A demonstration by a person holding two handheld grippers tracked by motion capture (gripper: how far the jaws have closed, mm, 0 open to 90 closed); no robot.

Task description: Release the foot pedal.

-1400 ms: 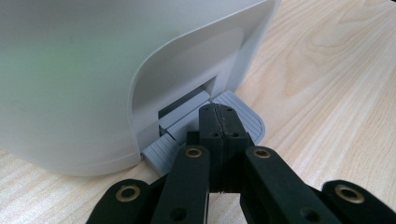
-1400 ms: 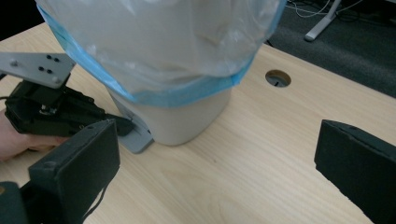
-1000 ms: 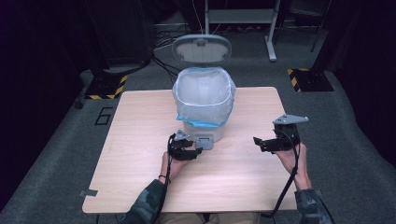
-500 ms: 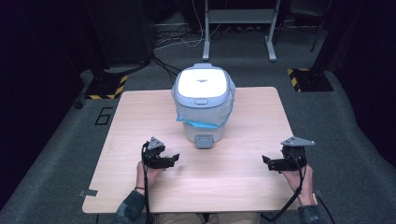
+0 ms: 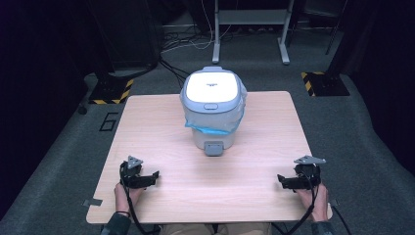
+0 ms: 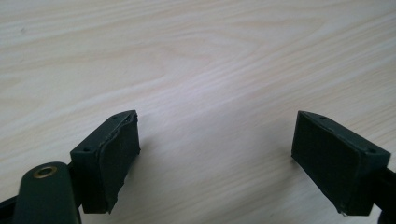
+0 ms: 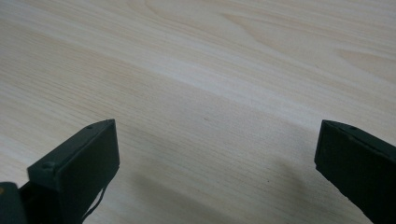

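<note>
A white and grey pedal bin (image 5: 213,108) with a blue liner stands at the back middle of the wooden table (image 5: 161,127); its lid is down. My left gripper (image 5: 152,177) rests low over the table's front left. In the left gripper view its jaws (image 6: 217,154) stand wide over bare wood, having just been opening, with nothing between them. My right gripper (image 5: 283,180) sits at the front right, near the table's edge. Its jaws (image 7: 217,163) are open over bare wood too. Both grippers are well apart from the bin.
The bin's grey pedal (image 5: 214,148) faces the front edge. Beyond the table are a dark carpet floor, a metal stand's legs (image 5: 249,29) with cables, and yellow-black striped floor markers (image 5: 320,83).
The bin's lid, upright a second ago, has come down. Both hands have drawn back from the bin toward the table's front corners, the left one leftward, the right one rightward and lower.
</note>
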